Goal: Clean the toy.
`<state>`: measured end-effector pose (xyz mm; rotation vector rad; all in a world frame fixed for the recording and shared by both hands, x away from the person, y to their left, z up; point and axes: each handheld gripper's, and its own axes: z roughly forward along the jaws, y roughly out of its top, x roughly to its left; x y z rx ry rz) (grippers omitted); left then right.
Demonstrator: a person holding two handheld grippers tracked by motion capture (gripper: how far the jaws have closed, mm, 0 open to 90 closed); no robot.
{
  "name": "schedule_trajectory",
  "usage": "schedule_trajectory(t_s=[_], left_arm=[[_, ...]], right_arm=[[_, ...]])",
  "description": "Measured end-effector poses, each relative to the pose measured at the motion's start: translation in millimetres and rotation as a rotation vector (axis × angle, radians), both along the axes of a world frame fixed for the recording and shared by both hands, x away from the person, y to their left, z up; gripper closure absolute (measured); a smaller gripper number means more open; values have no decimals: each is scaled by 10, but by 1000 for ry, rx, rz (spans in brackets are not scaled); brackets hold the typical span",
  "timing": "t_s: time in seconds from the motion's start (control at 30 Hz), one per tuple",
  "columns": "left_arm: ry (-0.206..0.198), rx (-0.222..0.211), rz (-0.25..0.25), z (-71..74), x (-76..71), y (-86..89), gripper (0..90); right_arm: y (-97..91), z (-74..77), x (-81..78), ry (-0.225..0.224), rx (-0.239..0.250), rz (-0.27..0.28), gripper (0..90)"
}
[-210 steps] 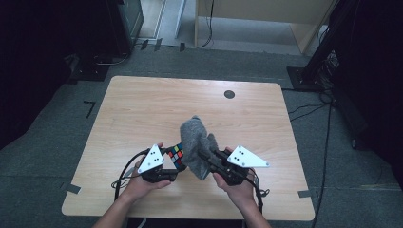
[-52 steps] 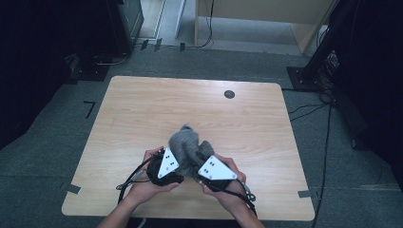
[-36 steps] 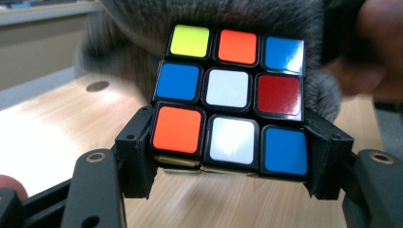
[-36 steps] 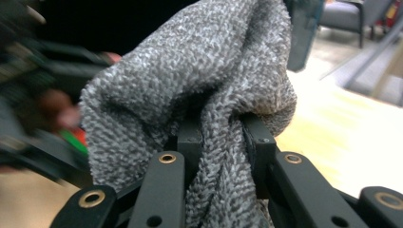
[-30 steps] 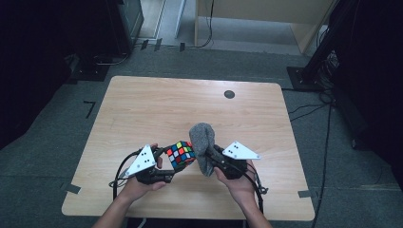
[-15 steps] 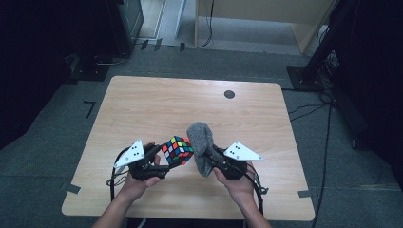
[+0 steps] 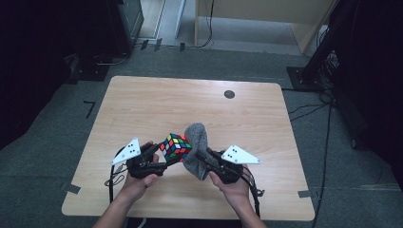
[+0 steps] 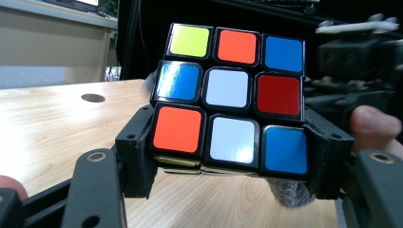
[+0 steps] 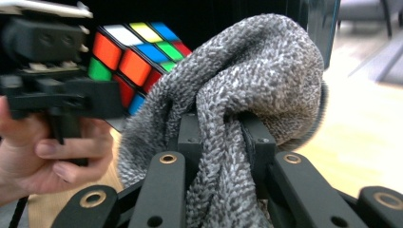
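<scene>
Cube and cloth drawn apart between wipes

The puzzle cube (image 7: 175,147) sits lifted above the near edge of the table (image 7: 142,104), clamped between the jaws of the left gripper (image 7: 159,159). A moment ago the grey cloth (image 7: 197,149) was pressed over it; now the cube is bared and the cloth hangs just beside it, pinched tight in the right gripper (image 7: 204,159). I'd say one wiping pass is done and the person is checking or turning the cube for another face.

No text, label or number can be read.
</scene>
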<state>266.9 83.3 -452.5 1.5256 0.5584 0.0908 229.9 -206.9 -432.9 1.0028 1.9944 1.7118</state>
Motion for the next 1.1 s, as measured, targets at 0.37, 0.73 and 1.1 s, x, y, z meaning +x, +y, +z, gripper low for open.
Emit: schedule_trajectory(t_s=[0.37, 0.73, 1.1], left_arm=[[38, -44, 15, 3, 17, 9, 335], [92, -127, 45, -56, 11, -28, 336], [108, -143, 45, -71, 28, -28, 339]], right_arm=[[326, -192, -7, 90, -130, 150, 746], [384, -353, 30, 269, 253, 234, 757], [308, -384, 46, 251, 176, 116, 752]])
